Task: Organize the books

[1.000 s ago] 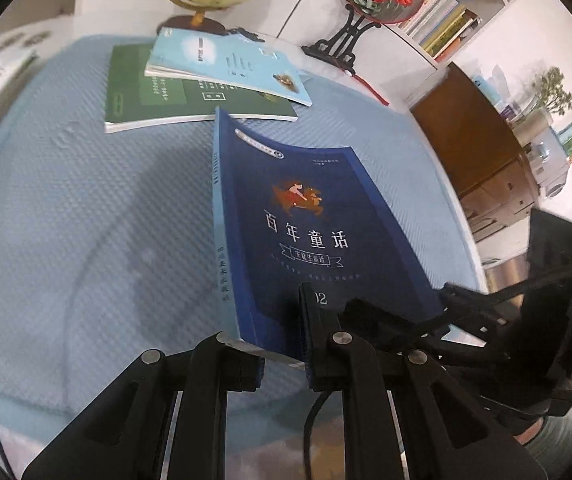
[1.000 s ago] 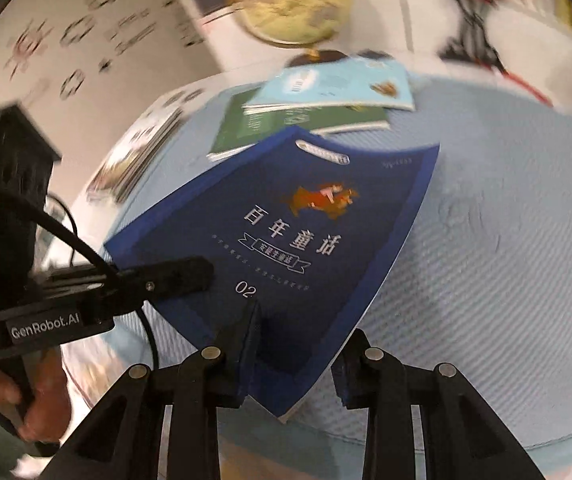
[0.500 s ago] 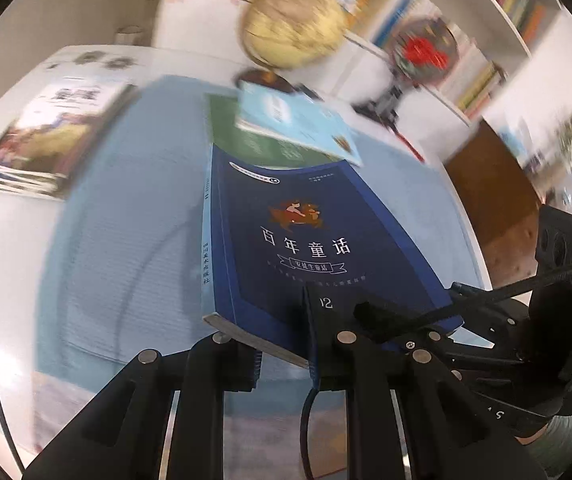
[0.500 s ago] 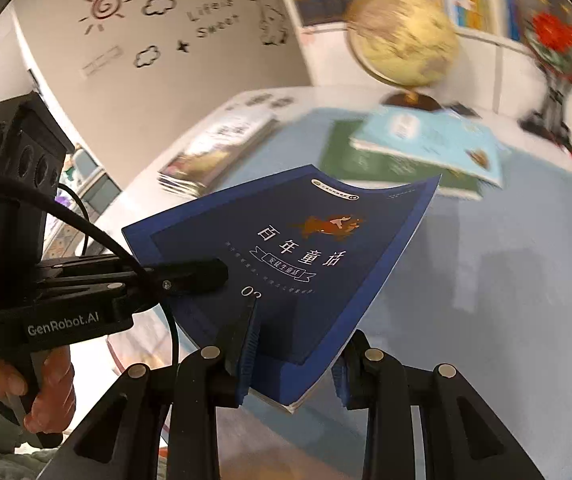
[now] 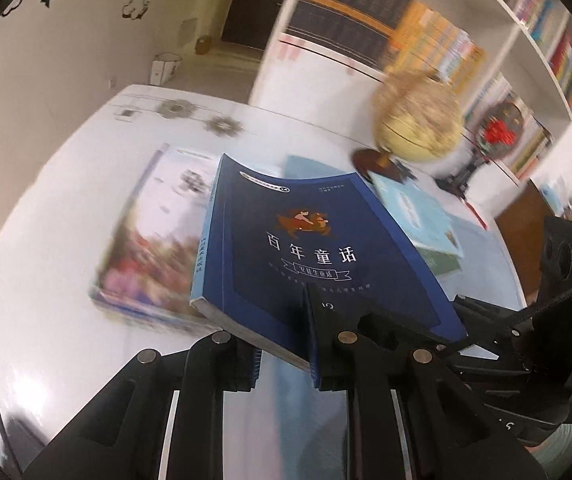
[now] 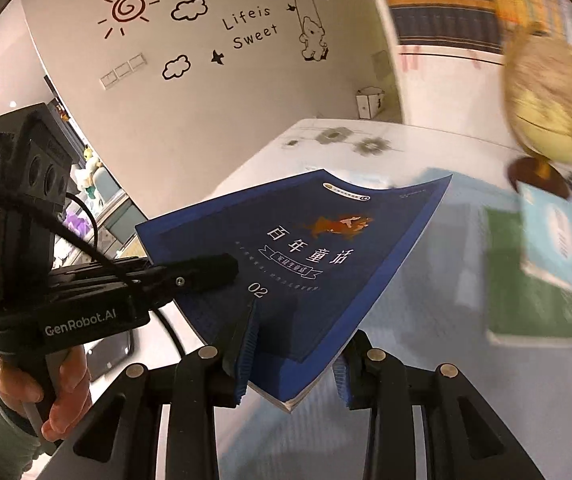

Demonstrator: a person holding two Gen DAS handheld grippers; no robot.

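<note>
A dark blue book (image 5: 310,256) with white Chinese title hangs above the table, held at its near edge by both grippers. My left gripper (image 5: 282,354) is shut on its near edge, one finger on the cover and one beneath. In the right wrist view my right gripper (image 6: 294,360) is shut on the near corner of the same book (image 6: 306,248); the left gripper (image 6: 206,270) clamps the book's left edge, with a hand below it. A blurred stack of colourful picture books (image 5: 154,248) lies just left of and below the blue book.
A light blue book (image 5: 410,208) lies on a green book (image 5: 442,260) on the blue mat (image 6: 438,280). A globe (image 5: 418,128) and a red ornament on a stand (image 5: 500,130) stand behind them. The white table (image 5: 66,184) reaches toward the wall; bookshelves (image 5: 546,20) fill the back right.
Both grippers have carried the blue book leftward and slightly up, from over the blue mat to beside the stack of picture books. Both grips have held.
</note>
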